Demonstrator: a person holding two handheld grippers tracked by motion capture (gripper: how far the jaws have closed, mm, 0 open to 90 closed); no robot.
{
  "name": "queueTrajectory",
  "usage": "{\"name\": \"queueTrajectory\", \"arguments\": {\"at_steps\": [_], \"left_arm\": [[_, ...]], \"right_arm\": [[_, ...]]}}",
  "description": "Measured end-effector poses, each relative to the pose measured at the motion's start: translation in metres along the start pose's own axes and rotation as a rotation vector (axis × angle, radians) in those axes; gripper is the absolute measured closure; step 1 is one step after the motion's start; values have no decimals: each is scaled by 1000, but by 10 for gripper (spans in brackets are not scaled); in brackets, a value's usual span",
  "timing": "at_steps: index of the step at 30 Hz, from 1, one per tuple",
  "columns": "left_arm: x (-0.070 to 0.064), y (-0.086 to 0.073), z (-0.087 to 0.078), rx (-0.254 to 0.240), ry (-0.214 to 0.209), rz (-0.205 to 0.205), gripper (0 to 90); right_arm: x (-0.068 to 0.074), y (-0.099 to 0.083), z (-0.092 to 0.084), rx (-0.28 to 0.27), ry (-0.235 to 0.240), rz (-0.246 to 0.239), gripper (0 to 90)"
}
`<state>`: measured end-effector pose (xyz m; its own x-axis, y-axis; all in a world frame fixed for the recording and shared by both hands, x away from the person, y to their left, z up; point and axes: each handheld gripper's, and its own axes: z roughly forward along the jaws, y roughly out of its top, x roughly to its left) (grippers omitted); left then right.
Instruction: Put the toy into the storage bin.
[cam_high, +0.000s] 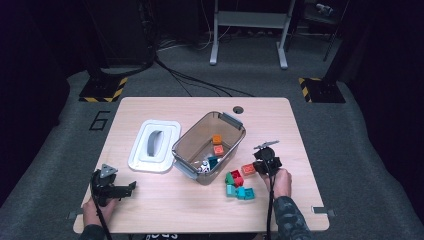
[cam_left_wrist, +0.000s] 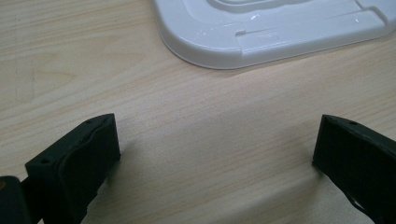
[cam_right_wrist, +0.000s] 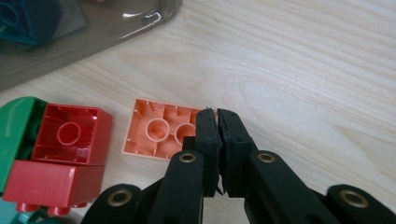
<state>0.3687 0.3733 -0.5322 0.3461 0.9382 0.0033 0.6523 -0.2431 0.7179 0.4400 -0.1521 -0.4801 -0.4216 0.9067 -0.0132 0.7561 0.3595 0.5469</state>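
Note:
An orange brick (cam_right_wrist: 154, 130) lies upside down on the wooden table (cam_high: 165, 205), right of the clear bin (cam_high: 190, 145). My right gripper (cam_right_wrist: 217, 116) is shut on that brick's near wall, and a sliver of orange shows between the pads. From above, the right gripper (cam_high: 256, 168) sits at the orange brick (cam_high: 247, 170). My left gripper (cam_high: 132, 187) rests at the table's front left. Its jaws stand wide apart over bare wood, with nothing between them in the left gripper view (cam_left_wrist: 215, 140).
A white lid (cam_high: 155, 145) (cam_left_wrist: 280, 32) lies left of the bin. Inside the bin are orange bricks (cam_high: 217, 144) and a teal one (cam_high: 212, 161). Red (cam_right_wrist: 70, 135), green (cam_right_wrist: 16, 121) and teal bricks (cam_high: 244, 193) cluster beside the held brick.

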Motion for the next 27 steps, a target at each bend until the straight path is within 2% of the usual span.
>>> {"name": "queueTrajectory", "arguments": {"at_steps": [3, 6, 7, 8, 9, 11, 13, 15, 17, 20, 22, 23, 25, 27], "left_arm": [[0, 0, 0, 3, -3, 1, 3], [0, 0, 0, 1, -1, 1, 3], [0, 0, 0, 2, -2, 2, 3], [0, 0, 0, 2, -1, 2, 3], [0, 0, 0, 2, -1, 2, 3], [0, 0, 0, -2, 2, 1, 3], [0, 0, -1, 10, -5, 4, 3], [0, 0, 0, 7, -2, 3, 3], [0, 0, -1, 8, -2, 3, 3], [0, 0, 0, 1, -1, 0, 3], [0, 0, 0, 2, -1, 1, 3], [0, 0, 0, 2, -1, 1, 3], [0, 0, 0, 3, -2, 1, 3], [0, 0, 0, 2, 0, 2, 3]], "right_arm": [[-4, -2, -2, 1, -10, 6, 854], [-6, -3, -4, -6, -9, 27, 733], [-8, -4, -6, -24, 8, 34, 616], [-8, -4, -6, -30, 10, 39, 539], [-6, -5, -8, -21, 12, 67, 450], [-6, -5, -9, -41, 16, 52, 313], [-2, -4, -8, -33, 22, 71, 211], [-1, -4, -6, -31, 23, 60, 150], [1, -3, -2, -17, 42, 80, 92], [6, -2, 2, -15, 43, 86, 51], [8, -1, 5, -4, 36, 86, 63], [10, -1, 6, 2, 36, 86, 135], [11, -1, 7, 6, 31, 80, 197], [12, 0, 8, 7, 27, 65, 301]]}}
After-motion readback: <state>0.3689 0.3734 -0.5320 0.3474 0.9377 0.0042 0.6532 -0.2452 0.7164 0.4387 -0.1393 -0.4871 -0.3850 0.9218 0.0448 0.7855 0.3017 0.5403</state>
